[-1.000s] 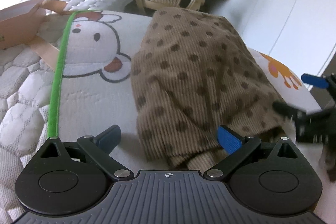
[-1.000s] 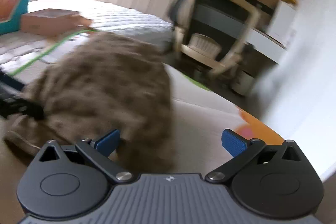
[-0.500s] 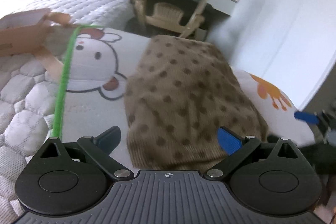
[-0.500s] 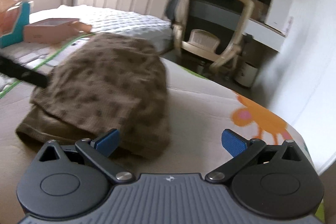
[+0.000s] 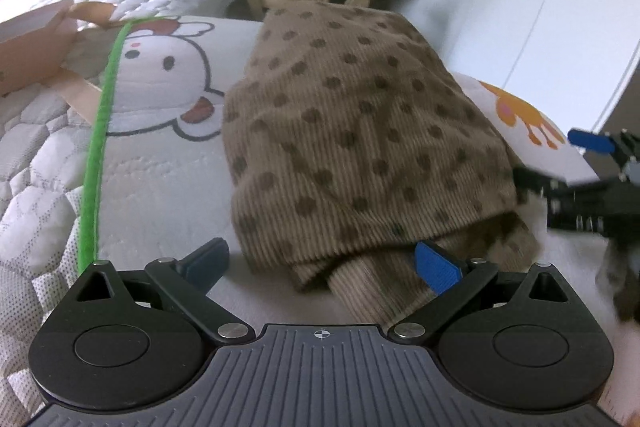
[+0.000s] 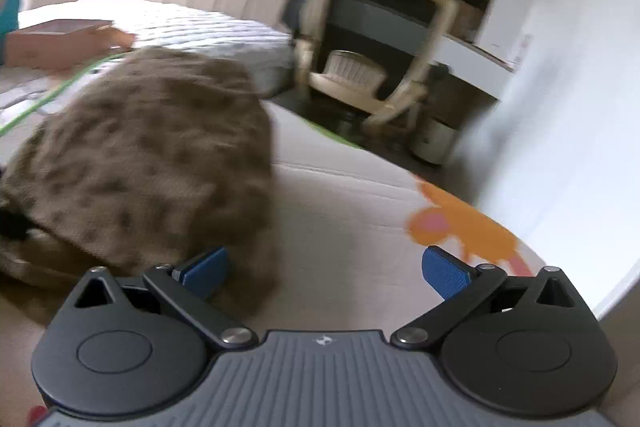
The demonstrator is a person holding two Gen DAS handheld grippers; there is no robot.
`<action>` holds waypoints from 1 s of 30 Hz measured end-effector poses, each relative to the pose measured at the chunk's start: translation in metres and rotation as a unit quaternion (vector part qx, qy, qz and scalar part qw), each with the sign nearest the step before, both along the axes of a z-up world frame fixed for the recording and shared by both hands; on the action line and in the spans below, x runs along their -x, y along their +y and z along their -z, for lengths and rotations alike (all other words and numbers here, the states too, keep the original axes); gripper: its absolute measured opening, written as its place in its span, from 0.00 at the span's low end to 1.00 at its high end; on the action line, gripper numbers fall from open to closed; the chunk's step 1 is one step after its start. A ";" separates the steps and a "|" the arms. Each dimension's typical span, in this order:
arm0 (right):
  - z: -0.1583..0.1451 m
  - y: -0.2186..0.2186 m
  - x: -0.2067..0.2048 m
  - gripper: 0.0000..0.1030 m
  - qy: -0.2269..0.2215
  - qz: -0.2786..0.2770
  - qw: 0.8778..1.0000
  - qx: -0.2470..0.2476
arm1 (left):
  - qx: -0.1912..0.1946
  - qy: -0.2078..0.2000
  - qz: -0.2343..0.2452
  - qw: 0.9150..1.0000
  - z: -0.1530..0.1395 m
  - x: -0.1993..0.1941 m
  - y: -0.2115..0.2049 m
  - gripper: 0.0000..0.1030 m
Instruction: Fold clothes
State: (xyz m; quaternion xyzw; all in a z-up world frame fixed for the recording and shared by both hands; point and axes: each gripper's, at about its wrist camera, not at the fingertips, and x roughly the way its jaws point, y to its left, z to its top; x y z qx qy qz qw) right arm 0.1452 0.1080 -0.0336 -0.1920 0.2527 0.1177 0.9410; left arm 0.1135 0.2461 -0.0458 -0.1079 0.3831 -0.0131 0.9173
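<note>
A brown corduroy garment with dark dots (image 5: pixel 360 131) lies folded in a thick bundle on the bed. Its near hem and a ribbed cuff (image 5: pixel 372 291) reach between the fingers of my left gripper (image 5: pixel 324 261), which stands open and low at the garment's near edge. In the right wrist view the same garment (image 6: pixel 144 155) fills the left side, blurred. My right gripper (image 6: pixel 326 267) is open, its left finger at the garment's right edge, nothing clamped. The right gripper also shows at the far right of the left wrist view (image 5: pixel 592 171).
The bed cover (image 5: pixel 160 163) is white and quilted with a cartoon animal print and a green cord (image 5: pixel 98 131). A pink cardboard box (image 5: pixel 32 43) sits at the left. A chair (image 6: pixel 372 39) and desk stand beyond the bed. An orange print (image 6: pixel 460 227) marks the bed's right edge.
Both grippers have come back down and closer to the garment's near edge after pulling away half a second ago. The cuff now lies between the left fingers.
</note>
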 end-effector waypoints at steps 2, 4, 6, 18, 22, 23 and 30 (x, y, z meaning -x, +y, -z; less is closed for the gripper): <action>-0.004 -0.011 -0.002 1.00 0.006 0.013 1.000 -0.016 | 0.005 0.002 0.006 1.000 -0.001 0.002 -0.001 0.99; -0.009 -0.018 -0.002 1.00 0.012 0.015 0.999 -0.032 | 0.021 0.001 0.006 1.000 -0.005 0.003 0.001 0.99; -0.014 -0.021 0.000 1.00 0.014 0.008 0.999 -0.047 | 0.034 -0.017 -0.005 0.999 -0.014 0.004 0.006 0.99; 0.007 0.026 -0.007 1.00 0.076 -0.066 0.994 -0.046 | 0.032 -0.014 -0.043 0.998 -0.011 -0.025 0.018 0.99; 0.010 0.017 -0.003 1.00 0.096 -0.086 0.991 -0.022 | 0.000 -0.002 -0.010 1.000 -0.001 -0.012 0.013 0.99; 0.008 0.014 -0.002 1.00 0.096 -0.089 0.991 -0.017 | 0.000 -0.001 -0.002 1.000 -0.003 -0.010 0.013 0.99; -0.049 0.024 -0.030 1.00 0.044 -0.119 0.990 -0.064 | 0.023 -0.045 -0.009 0.999 -0.023 -0.018 0.021 0.99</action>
